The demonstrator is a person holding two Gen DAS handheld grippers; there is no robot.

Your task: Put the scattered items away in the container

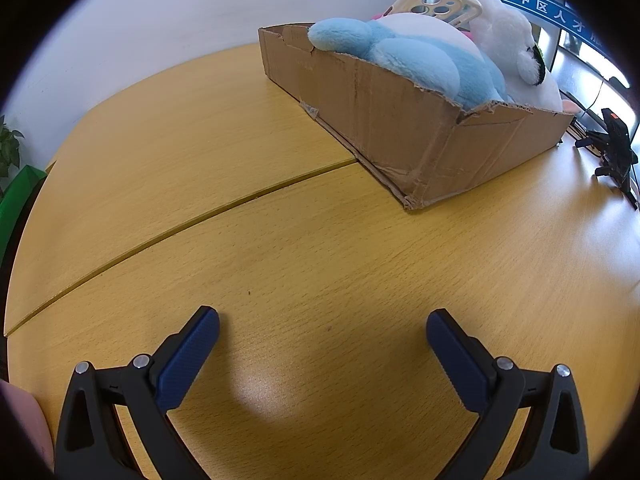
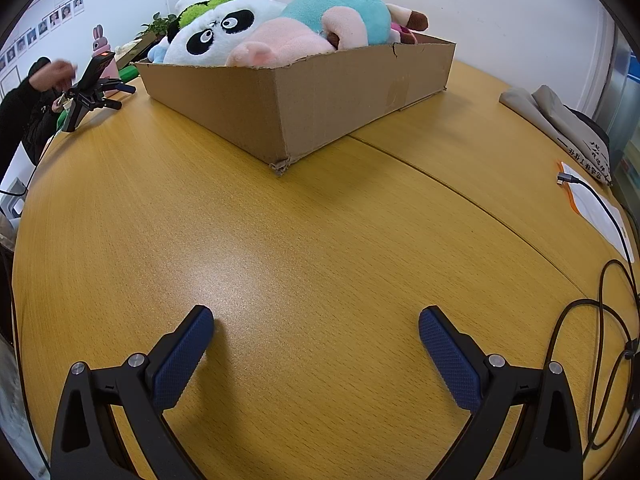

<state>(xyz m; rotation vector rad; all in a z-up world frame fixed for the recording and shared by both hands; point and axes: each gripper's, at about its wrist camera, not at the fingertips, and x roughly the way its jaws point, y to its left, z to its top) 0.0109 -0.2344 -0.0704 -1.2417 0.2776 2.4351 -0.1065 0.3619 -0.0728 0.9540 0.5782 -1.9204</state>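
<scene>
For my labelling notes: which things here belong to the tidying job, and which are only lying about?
Job: cardboard box; panda plush, blue plush, pink plush inside it.
Lying about: black cable, paper sheet, grey cloth, spare gripper.

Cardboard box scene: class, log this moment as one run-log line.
left gripper: open, empty | right gripper: open, empty | cardboard box: holds panda plush, blue plush | table: bare ahead

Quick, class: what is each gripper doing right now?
Left gripper: open, holding nothing.
Right gripper: open, holding nothing.
</scene>
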